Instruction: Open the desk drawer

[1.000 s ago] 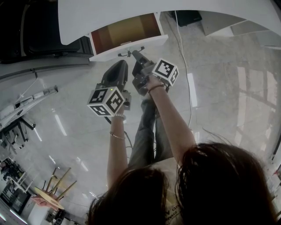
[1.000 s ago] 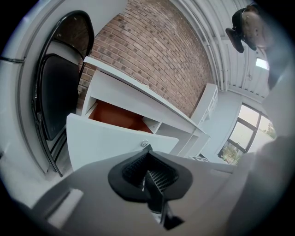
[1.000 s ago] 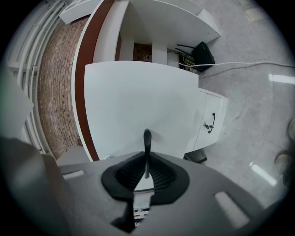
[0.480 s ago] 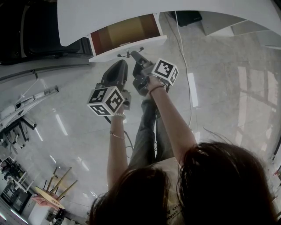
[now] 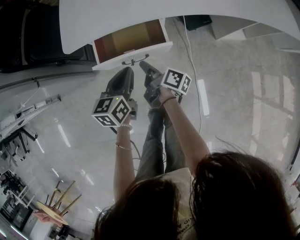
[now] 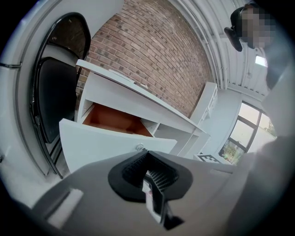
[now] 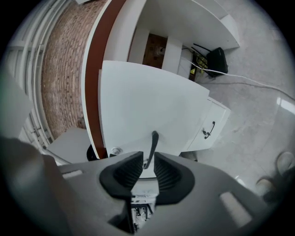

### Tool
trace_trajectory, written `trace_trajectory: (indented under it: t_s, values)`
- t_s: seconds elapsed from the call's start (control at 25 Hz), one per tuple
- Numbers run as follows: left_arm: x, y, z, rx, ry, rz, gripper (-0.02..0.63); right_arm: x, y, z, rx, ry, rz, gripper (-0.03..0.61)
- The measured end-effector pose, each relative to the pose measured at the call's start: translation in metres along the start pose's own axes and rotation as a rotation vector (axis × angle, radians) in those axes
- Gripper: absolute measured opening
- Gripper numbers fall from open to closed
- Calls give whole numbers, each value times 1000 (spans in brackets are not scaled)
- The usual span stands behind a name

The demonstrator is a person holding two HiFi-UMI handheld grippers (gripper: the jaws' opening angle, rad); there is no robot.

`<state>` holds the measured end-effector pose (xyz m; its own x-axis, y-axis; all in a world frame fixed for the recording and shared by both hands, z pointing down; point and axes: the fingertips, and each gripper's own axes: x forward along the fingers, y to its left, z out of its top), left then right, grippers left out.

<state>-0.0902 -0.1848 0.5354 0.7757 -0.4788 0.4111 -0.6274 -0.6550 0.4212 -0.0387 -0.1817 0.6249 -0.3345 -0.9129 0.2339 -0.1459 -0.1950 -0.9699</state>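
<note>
Right tongs (image 7: 147, 162) are straddling the dark handle (image 7: 152, 144) of the drawer (image 5: 129, 40). They are standing narrowly apart, with a sliver of light on each side of the bar, so they seem to be hooking it rather than pinching it. Left tongs (image 6: 146, 168) are pressing together on nothing and hanging near the drawer front without touching it. The drawer is sitting well out from under the counter (image 5: 140, 14), with its brown floor showing, so the pull is probably nearing its end. To finish well, the person should be seating the handle deep between the pads and drawing straight along the drawer's run, not sideways. Easing off before the stop should prevent the thin bar slipping free.
</note>
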Motion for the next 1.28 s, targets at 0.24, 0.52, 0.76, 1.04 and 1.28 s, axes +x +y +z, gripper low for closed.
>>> trace_trajectory:
  t_s: [0.24,0.52,0.76,1.04,1.28]
  values:
    - [-10,-17,9,8,-3,6,-2,-18,34,-1,-251,104,-31,54]
    - [-29,-38,37,15,-28,11,-2,-37,92,5,-486,169,-18,43]
    - [-51,-57,71,27,-68,19,-2,-55,149,10,-633,187,17,41]
    - [-72,-74,109,37,-130,29,-2,-70,206,12,-763,202,65,34]
    - [-87,-88,129,73,-146,11,-2,-81,248,6,-846,183,114,24]
